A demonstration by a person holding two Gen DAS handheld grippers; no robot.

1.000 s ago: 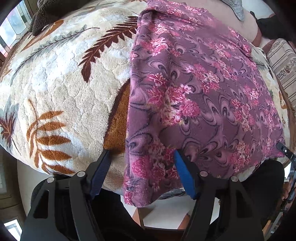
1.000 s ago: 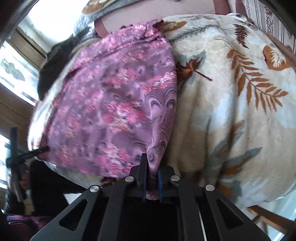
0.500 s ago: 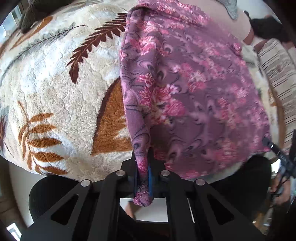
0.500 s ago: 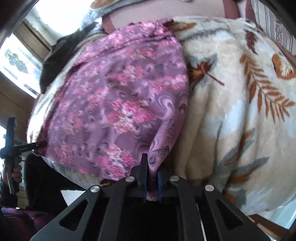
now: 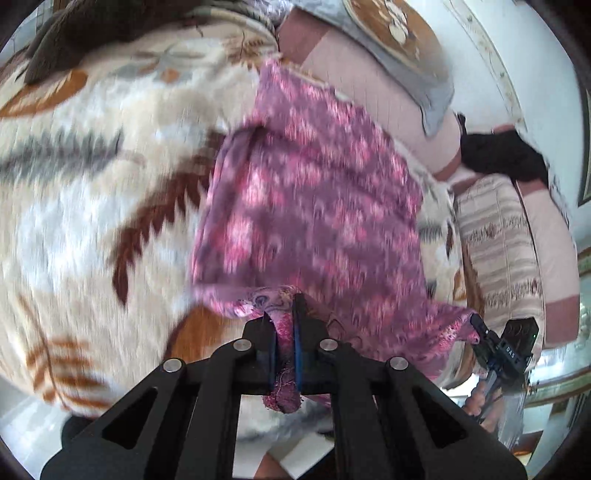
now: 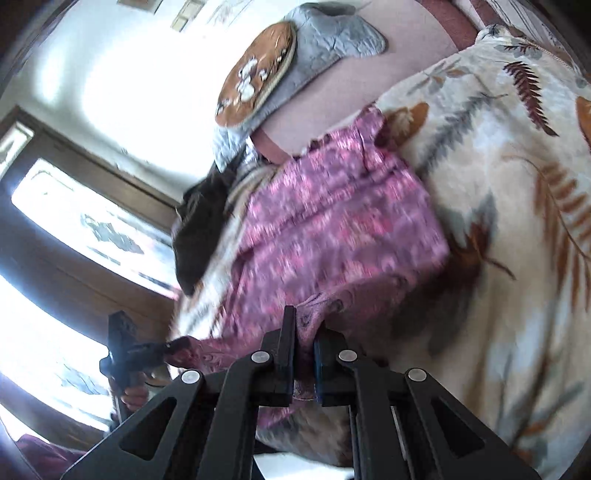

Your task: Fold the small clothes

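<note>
A small purple garment with pink flowers [image 5: 314,206] lies on a cream blanket with brown leaf prints [image 5: 92,206]. My left gripper [image 5: 284,321] is shut on the garment's near left corner, and the cloth bunches between its blue pads. My right gripper [image 6: 304,332] is shut on the garment's [image 6: 332,229] near right corner. Both near corners hang lifted off the blanket, with the near edge stretched between them. Each gripper shows in the other's view: the right gripper [image 5: 476,325] at the far right, the left gripper [image 6: 166,349] at the left, held by a hand.
A pink sofa back [image 5: 369,92] with a grey and brown cushion [image 5: 399,44] rises behind the blanket. A dark cloth [image 5: 96,26] lies at the blanket's far left. A striped cushion [image 5: 498,243] and another dark cloth [image 5: 502,155] sit to the right. Windows [image 6: 74,229] stand left.
My left gripper shut on the garment's near left corner. Both grippers then rose and tilted up, lifting the near edge off the blanket; the sofa back came into view.
</note>
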